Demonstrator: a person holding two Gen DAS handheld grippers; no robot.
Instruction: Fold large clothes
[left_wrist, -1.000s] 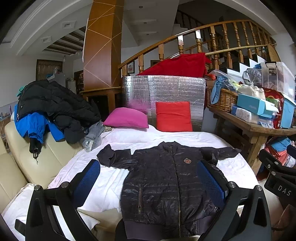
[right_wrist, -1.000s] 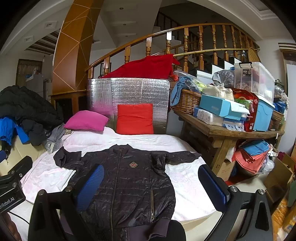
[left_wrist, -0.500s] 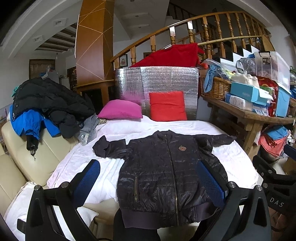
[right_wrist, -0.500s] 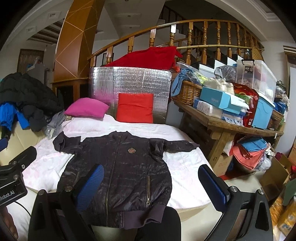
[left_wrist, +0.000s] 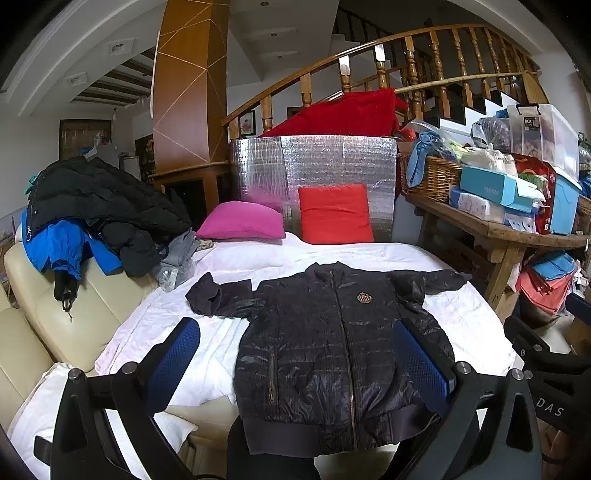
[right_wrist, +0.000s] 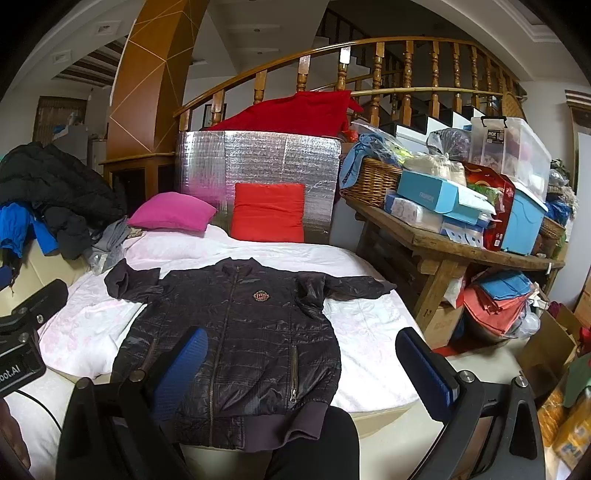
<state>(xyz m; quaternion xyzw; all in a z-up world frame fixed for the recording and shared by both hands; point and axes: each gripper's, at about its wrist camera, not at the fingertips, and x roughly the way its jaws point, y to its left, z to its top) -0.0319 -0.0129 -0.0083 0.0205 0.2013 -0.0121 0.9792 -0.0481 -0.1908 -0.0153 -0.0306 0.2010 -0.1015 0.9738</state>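
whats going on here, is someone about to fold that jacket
It looks that way. A person holds a hand-held gripper in each hand over a bed covered with a white sheet. A dark quilted jacket lies flat on it, front up, zipped, both sleeves spread out to the sides. The left hand-held gripper and the right hand-held gripper are both open and hover near the jacket's hem, touching nothing. No fold has been made yet.

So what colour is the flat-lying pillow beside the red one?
Magenta pink pillow; clearest in the right wrist view.
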